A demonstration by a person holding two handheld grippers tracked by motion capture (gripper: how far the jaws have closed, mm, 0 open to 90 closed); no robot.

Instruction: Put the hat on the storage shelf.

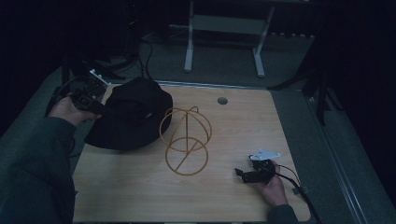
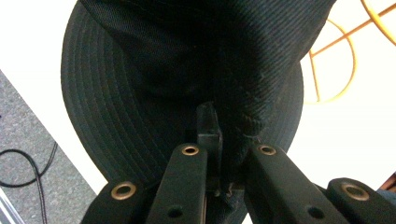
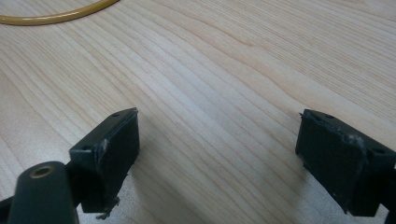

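The room is dark; a grey carpeted floor (image 1: 233, 56) surrounds a light wooden table (image 1: 243, 126), and the white legs of another table frame (image 1: 224, 42) stand beyond its far edge.

At the left of the high view, the left gripper (image 1: 95, 105) is held at the table's far left corner, against the brim of a black bucket hat (image 1: 128, 114). From that height the contact is too dark to resolve. The left gripper view settles it: the jaws are pressed together on a fold of the hat's fabric (image 2: 187, 70), pinching the brim close in front of the camera, with the stitched brim rings spreading away to the left. That same view shows a black cable (image 2: 28, 168) lying on the carpet beside the table edge.

At centre, a yellow wire stand (image 1: 187, 140), made of rings and a straight upright, sits just beside the hat. In the high view its whole outline is visible; the left gripper view catches part of its rings (image 2: 336, 60) past the hat's edge.

At the right, the right gripper (image 1: 245, 175) rests low at the near right of the table, well apart from the hat. The right gripper view shows its jaws spread wide over bare wood, nothing between the pads (image 3: 112, 154), and an arc of the stand's base ring (image 3: 56, 16) at the upper left corner.
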